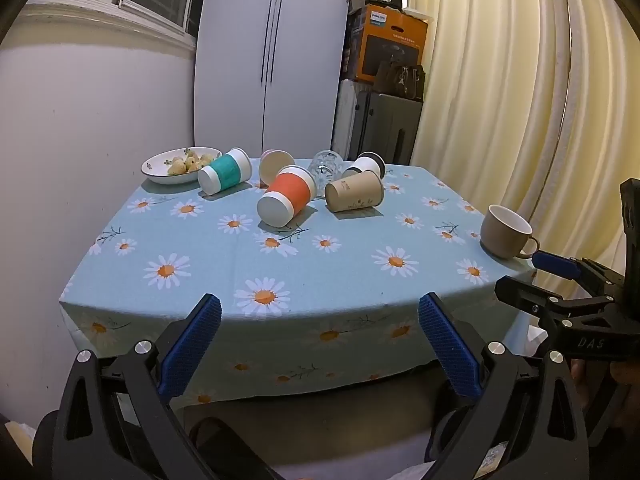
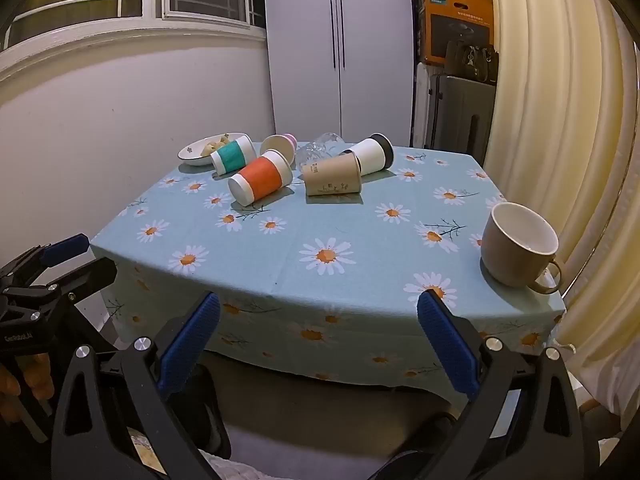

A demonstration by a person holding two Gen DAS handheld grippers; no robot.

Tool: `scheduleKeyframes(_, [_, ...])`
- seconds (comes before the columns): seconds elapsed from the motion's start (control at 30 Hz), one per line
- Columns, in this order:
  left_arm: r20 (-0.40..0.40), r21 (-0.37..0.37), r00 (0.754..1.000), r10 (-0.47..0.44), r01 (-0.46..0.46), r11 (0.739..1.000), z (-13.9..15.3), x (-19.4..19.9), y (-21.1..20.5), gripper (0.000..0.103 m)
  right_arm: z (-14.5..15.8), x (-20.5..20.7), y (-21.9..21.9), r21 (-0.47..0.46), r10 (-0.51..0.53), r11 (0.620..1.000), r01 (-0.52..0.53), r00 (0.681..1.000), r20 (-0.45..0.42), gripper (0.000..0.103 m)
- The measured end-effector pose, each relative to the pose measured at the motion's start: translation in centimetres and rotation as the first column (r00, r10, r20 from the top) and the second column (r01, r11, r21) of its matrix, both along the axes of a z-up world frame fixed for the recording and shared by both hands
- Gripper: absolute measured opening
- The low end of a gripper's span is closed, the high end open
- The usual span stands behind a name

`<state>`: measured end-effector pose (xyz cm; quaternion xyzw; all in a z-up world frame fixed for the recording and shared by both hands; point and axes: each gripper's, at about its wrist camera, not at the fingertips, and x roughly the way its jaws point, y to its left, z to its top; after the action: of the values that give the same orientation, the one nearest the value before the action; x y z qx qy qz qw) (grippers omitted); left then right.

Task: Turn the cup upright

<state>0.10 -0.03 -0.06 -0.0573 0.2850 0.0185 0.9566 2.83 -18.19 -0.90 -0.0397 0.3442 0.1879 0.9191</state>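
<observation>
Several cups lie on their sides at the far end of the daisy tablecloth [image 1: 224, 276]: a teal-banded cup [image 1: 225, 171], an orange-banded cup [image 1: 287, 196], a brown paper cup [image 1: 354, 197], a white cup with a black lid [image 1: 366, 165], a cream and pink cup [image 1: 275, 166] and a clear glass [image 1: 326, 166]. A tan mug [image 1: 506, 232] stands upright near the right front corner. My left gripper [image 1: 320, 310] is open and empty, before the table's front edge. My right gripper [image 2: 319, 308] is open and empty, also short of the table; the mug [image 2: 518, 250] is to its right.
A white bowl of small fruit [image 1: 180, 164] sits at the far left corner. A wall runs along the left, cream curtains [image 1: 500, 80] hang on the right. A white cabinet [image 1: 272, 52], an orange box [image 1: 390, 46] and a grey suitcase stand behind the table.
</observation>
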Motion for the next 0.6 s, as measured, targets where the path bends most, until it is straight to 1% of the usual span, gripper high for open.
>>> scheduleKeyframes(0.6, [0.012,-0.007,1.0,0.002,-0.002,1.0,-0.07,0.04,0.26,0.096,0.04,-0.07,0.05,-0.004,0.002,1.0,-0.002,1.0,0.006,0.098])
